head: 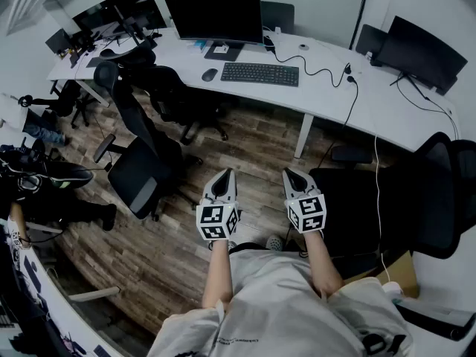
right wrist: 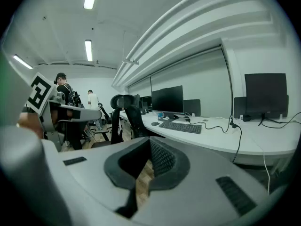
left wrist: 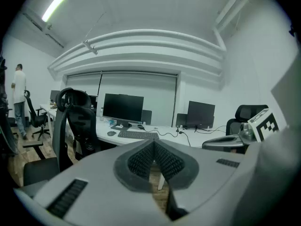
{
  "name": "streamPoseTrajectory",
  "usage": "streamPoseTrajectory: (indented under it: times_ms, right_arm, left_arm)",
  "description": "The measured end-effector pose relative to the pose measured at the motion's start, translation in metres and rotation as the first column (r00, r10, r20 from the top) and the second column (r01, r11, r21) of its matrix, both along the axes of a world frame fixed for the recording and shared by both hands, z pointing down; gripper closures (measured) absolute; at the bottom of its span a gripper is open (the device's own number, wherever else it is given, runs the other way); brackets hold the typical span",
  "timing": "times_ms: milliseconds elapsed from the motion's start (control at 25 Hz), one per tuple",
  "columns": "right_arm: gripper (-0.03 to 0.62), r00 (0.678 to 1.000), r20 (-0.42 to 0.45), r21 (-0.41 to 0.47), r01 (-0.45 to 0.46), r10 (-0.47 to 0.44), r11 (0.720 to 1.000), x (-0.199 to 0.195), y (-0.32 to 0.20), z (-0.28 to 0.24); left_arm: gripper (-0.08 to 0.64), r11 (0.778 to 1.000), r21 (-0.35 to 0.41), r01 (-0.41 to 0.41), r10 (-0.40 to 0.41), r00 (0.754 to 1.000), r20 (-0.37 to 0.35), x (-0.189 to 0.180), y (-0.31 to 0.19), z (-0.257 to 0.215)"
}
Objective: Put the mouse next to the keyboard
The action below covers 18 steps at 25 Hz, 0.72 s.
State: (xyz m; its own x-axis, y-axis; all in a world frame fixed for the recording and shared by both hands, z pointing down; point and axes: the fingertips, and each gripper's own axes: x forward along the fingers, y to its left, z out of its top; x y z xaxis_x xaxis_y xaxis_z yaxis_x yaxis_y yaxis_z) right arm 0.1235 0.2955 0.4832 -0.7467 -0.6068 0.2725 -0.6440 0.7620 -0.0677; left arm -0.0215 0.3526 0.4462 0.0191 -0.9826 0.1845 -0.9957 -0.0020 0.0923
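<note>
A dark mouse (head: 210,74) lies on the white desk (head: 327,88), just left of the black keyboard (head: 259,74); both also show far off as the mouse (left wrist: 111,133) and keyboard (left wrist: 137,135) in the left gripper view, and as the mouse (right wrist: 155,124) and keyboard (right wrist: 183,127) in the right gripper view. My left gripper (head: 223,177) and right gripper (head: 291,175) hang side by side over the wooden floor, well short of the desk. Both are shut with nothing between their jaws.
A black monitor (head: 216,17) stands behind the keyboard, another monitor (head: 418,52) at the desk's right. Black office chairs (head: 145,155) stand between me and the desk's left part, another chair (head: 416,199) to my right. A cable (head: 320,69) trails across the desk. People stand far left (left wrist: 19,98).
</note>
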Motion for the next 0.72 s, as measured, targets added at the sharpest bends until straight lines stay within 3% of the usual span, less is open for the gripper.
streamPoseTrajectory:
  times_ms: [400, 640, 720]
  right_arm:
    - [0.588, 1.000, -0.014, 0.023, -0.008, 0.009, 1.000, -0.003, -0.002, -0.003]
    - [0.586, 0.999, 0.037, 0.049, 0.014, -0.016, 0.999, -0.003, -0.001, -0.015]
    - [0.521, 0.998, 0.044, 0.030, 0.046, -0.047, 0.998, -0.004, 0.001, -0.013]
  left_arm:
    - [0.540, 1.000, -0.011, 0.002, -0.002, 1.000, 0.015, 0.000, 0.002, 0.000]
    - [0.534, 1.000, -0.012, 0.001, -0.002, 1.000, -0.021, 0.001, 0.000, 0.003]
    - [0.515, 1.000, -0.014, 0.004, -0.005, 1.000, -0.026, 0.002, -0.001, 0.003]
